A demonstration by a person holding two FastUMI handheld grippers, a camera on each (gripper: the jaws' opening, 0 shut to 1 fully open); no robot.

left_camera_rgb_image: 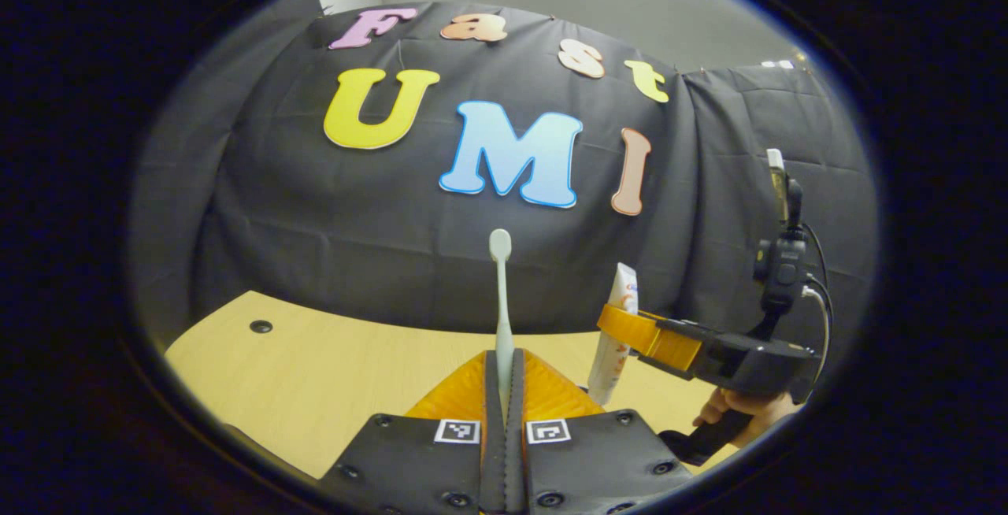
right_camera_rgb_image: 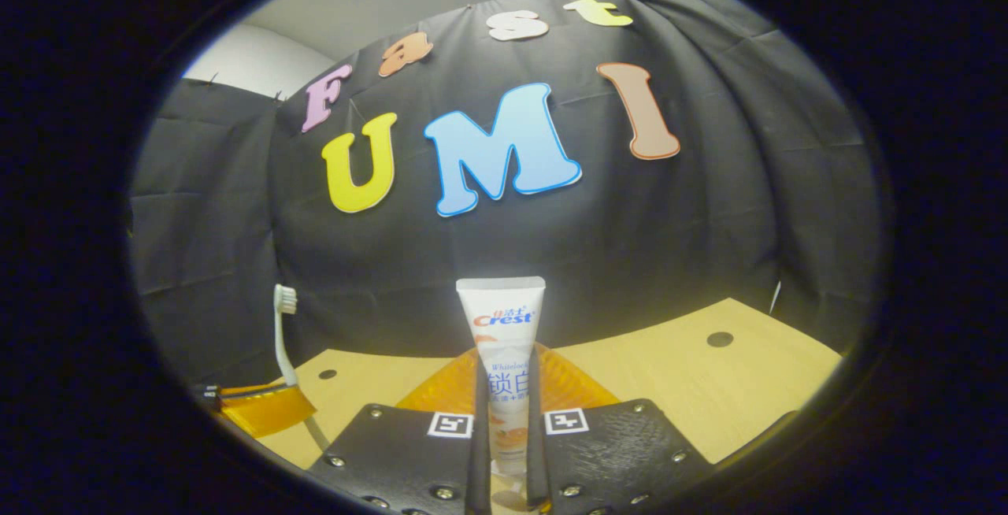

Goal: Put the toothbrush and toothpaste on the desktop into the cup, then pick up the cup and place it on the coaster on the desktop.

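Left tongs (left_camera_rgb_image: 504, 365) grip toothbrush (left_camera_rgb_image: 501, 294); right tongs (right_camera_rgb_image: 508, 389) toothpaste (right_camera_rgb_image: 502, 342).

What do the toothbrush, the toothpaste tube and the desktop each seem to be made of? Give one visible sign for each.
Toothbrush: likely plastic, a smooth, pale, slim moulded handle.
Toothpaste tube: probably soft plastic or laminate, glossy and printed, with a flat crimped end.
Desktop: looks like light wood or wood-effect laminate, matt, with faint grain; which one cannot be told.

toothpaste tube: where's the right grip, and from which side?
As the right hand-held gripper has it now: fingers closed across the flat lower body of the toothpaste tube, coming from below, tube upright. The flat faces give the pads broad contact. The left hand-held gripper holds the toothbrush likewise.
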